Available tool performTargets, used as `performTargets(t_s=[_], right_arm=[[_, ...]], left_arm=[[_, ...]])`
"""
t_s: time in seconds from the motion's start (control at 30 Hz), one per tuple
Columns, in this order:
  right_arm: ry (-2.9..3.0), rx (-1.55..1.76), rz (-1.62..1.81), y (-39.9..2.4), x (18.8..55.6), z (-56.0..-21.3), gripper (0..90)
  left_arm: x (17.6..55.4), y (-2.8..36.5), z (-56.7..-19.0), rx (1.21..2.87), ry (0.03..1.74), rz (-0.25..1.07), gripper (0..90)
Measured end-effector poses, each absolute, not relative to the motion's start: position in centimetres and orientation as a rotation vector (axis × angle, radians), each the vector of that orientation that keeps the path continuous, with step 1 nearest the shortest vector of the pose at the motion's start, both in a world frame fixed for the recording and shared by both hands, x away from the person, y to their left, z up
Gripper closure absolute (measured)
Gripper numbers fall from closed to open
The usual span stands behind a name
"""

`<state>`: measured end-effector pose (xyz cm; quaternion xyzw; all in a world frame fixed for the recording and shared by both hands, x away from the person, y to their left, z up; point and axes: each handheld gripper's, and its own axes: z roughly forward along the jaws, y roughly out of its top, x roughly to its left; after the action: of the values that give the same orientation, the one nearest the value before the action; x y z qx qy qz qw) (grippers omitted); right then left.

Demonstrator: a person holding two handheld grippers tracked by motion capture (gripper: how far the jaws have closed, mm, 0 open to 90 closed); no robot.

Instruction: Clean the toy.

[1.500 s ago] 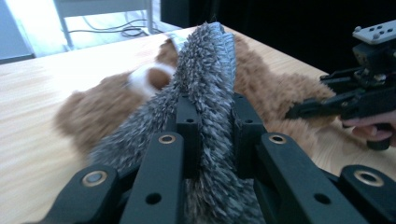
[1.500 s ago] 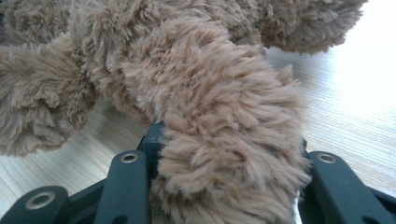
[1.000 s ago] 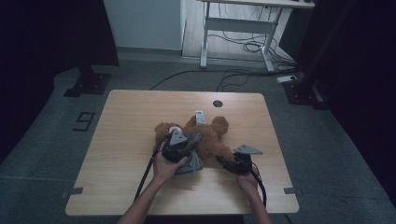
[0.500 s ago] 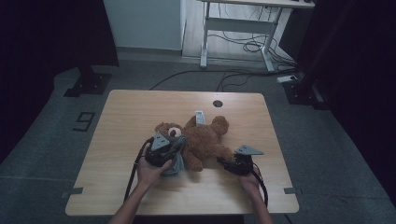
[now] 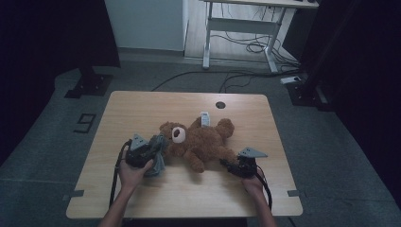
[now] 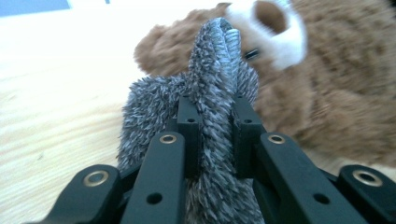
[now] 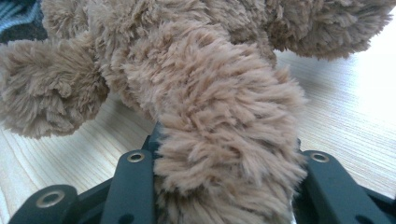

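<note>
A brown teddy bear lies on its back mid-surface, head toward the left gripper. That gripper's jaws are clamped tight on a fold of grey fuzzy cloth, which rises between them just beside the bear's muzzle. The right gripper has its jaws partly closed around one furry bear leg, gripping it.

Brown teddy bear, white muzzle; grey fuzzy cloth; pale wood table.
</note>
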<state>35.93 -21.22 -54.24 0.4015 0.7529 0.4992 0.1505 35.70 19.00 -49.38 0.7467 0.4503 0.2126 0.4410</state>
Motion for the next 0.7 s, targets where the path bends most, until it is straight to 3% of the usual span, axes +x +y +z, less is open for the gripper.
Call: performTargets(t_s=[0.33, 0.5, 0.7], right_arm=[[2.164, 1.158, 1.446, -21.3, 36.0, -54.4, 56.6], [2.163, 1.161, 1.449, -21.3, 36.0, -54.4, 56.6], [2.162, 1.164, 1.448, -21.3, 36.0, -54.4, 56.5]], left_arm=[[35.3, 20.2, -49.4, 1.81, 1.146, 0.53, 77.2], [34.1, 18.1, -46.5, 1.769, 1.047, 0.556, 77.2], [33.7, 12.9, -43.7, 1.79, 0.888, 0.508, 77.2]])
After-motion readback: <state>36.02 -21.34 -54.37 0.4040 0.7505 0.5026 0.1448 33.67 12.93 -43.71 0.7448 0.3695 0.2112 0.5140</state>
